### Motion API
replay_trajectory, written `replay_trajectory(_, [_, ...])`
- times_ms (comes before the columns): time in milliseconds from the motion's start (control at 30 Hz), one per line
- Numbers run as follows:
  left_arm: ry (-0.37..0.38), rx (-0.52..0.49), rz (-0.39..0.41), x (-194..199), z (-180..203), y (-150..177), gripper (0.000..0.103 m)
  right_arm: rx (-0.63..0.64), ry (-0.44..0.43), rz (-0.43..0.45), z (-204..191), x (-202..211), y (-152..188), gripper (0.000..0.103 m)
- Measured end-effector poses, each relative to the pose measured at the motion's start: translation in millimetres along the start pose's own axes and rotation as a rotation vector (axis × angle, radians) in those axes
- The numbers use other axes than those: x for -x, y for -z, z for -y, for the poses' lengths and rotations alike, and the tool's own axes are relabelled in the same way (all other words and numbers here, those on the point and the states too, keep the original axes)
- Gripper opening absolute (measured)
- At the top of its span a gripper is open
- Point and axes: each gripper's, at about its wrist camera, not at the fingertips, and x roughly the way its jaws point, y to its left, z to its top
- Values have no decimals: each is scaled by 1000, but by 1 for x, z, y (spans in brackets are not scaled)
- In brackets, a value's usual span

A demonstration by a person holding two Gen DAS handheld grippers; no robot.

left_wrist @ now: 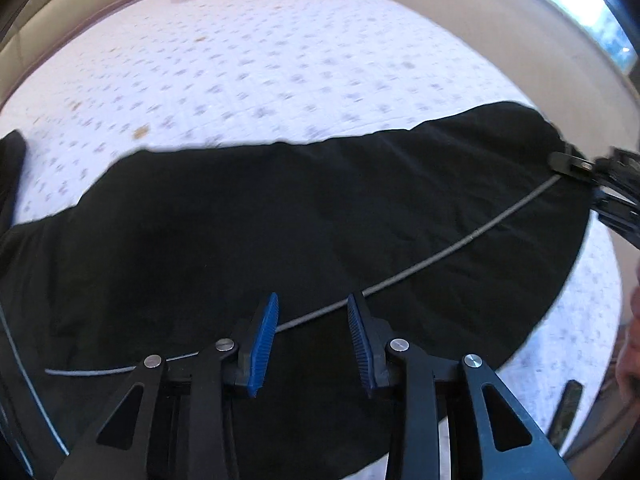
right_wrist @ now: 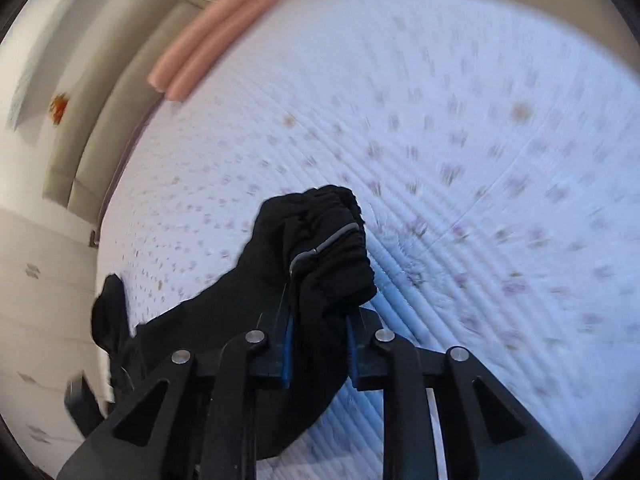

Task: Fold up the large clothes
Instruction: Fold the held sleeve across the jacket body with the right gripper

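A large black fabric garment with a thin grey stripe [left_wrist: 320, 208] lies across a quilted floral bedspread [left_wrist: 260, 60]. The right gripper [right_wrist: 320, 344] pinches its bunched elastic end at 6 o'clock. The left gripper [left_wrist: 314, 340] hovers part-spread, gripping nothing, so a 1-sided pull could skew the fold.

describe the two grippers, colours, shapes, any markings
Both look alike. The left gripper and right gripper each have black linkage arms with triangular cut-outs, joined by round silver pivot pins. Each finger ends in a blue ribbed pad, narrow and slightly tapered. No markings, labels or cables on the grippers can be made out. No sleeve shows in either view.
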Motion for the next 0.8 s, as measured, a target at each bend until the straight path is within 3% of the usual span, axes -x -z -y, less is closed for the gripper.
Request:
replay_trajectory(100, [27,-42,-17,-6,11,0,37,74,65,30,-11,27,18,22])
replay_trajectory(167, [21,-58,-72,-25,15,4,37,72,112,-9,-2,15,27,22])
replay_trajectory(233, [15,-84,-41,-26,18,6,38,5,153,-74,21,-13,34,22])
replay_trajectory(333, [41,-77,-43,-23,15,7,38,-143,89,-126,56,-39,37,23])
replay_trajectory(400, [65,-58,-45,-13,9,7,38,-172,73,-124,57,-37,35,23])
replay_trajectory(600, [52,0,16,47,-40,34,38,-30,123,-44,5,-1,34,23])
replay_trajectory(800, [-26,131,22,101,-128,88,38,138,12,32,-100,33,52,22])
